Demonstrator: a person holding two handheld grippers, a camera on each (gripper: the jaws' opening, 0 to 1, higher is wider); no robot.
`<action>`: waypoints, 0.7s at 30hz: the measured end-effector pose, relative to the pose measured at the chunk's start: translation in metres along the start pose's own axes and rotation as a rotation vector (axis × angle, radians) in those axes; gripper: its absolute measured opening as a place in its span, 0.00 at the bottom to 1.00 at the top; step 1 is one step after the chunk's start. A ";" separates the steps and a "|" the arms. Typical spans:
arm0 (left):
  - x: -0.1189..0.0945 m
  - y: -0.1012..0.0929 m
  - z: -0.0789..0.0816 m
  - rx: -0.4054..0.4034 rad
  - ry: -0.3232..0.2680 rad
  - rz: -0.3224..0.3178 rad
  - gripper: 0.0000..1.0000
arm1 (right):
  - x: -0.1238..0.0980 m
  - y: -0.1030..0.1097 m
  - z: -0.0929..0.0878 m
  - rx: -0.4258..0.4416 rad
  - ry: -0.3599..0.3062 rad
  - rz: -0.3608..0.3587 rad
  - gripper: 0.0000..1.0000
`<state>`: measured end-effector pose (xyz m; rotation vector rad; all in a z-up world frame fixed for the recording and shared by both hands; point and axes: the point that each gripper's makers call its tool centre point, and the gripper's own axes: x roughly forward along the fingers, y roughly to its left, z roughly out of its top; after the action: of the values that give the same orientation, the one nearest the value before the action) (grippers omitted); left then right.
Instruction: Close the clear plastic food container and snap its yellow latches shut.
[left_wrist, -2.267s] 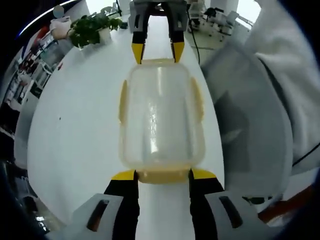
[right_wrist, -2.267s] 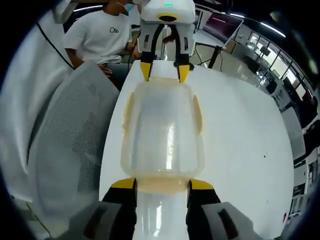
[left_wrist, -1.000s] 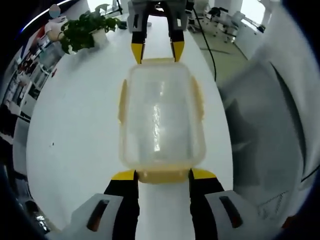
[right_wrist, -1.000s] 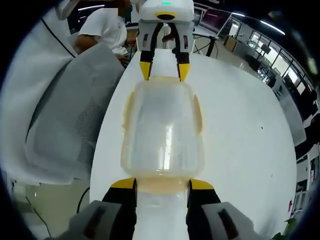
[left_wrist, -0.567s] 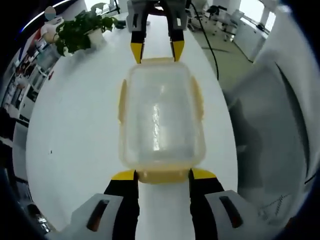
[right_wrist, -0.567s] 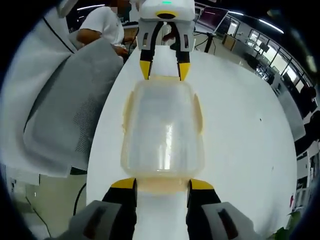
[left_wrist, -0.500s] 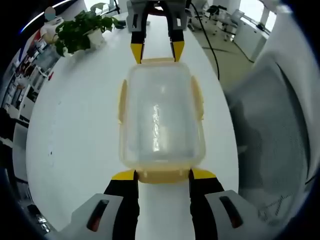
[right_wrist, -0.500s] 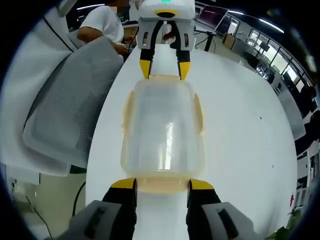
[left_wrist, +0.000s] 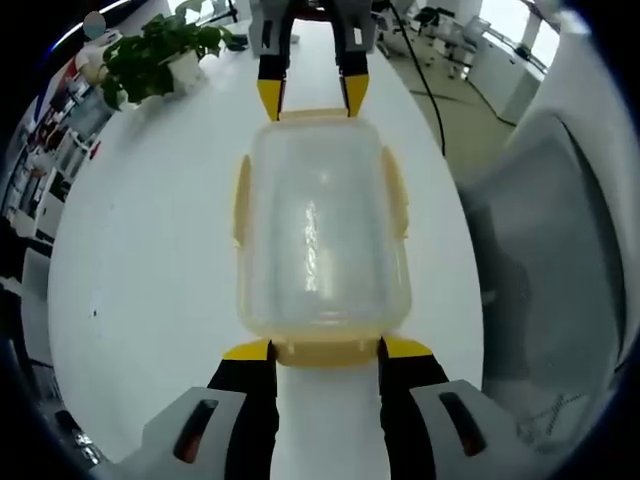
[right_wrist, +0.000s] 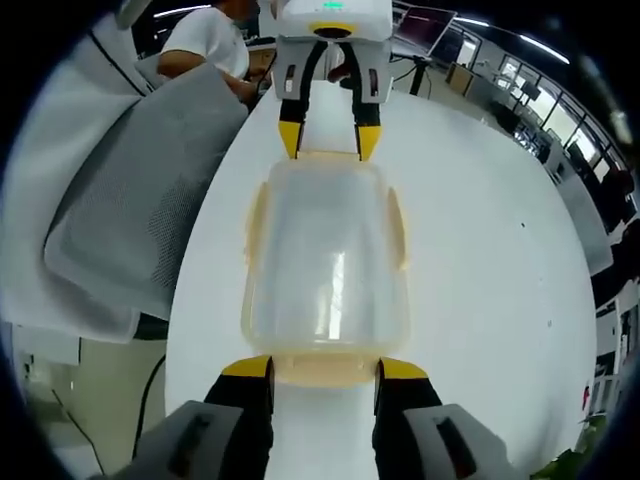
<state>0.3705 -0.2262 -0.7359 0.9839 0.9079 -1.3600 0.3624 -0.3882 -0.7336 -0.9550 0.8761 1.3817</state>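
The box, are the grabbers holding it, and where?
Yes. The box is held at both short ends: the left gripper on the near yellow latch, the right gripper on the far end.

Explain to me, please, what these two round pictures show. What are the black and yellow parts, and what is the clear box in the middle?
No robot is here. A person holds a two-jaw tool in each hand, and a fisheye camera rides on each one, so the pictures are round.

In the left gripper view, the left tool rises from the bottom; the tool at the top is the right tool, seen from the front. The right gripper view is the opposite: the right tool's own jaws are at the bottom, and the left tool is at the top.

Between them is a clear plastic food container with its lid on and yellow latches along its edges. Each tool has an end latch of the container between its yellow jaw tips. Whether the jaws press on the latches, I cannot tell.

Under it is a white table. A potted plant stands on the table. A grey mesh chair is beside the table, and a person in a white shirt is behind the chair.
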 end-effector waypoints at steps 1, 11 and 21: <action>0.001 0.001 0.000 0.001 0.000 0.001 0.37 | 0.001 0.000 0.000 0.000 0.001 -0.001 0.37; 0.006 -0.001 0.000 0.003 0.021 -0.013 0.37 | 0.005 0.000 -0.004 0.006 0.014 0.008 0.38; 0.010 -0.002 -0.004 0.012 0.027 -0.012 0.38 | 0.009 0.005 -0.008 0.030 0.027 0.027 0.39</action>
<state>0.3689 -0.2261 -0.7466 1.0093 0.9290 -1.3665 0.3577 -0.3921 -0.7451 -0.9440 0.9301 1.3779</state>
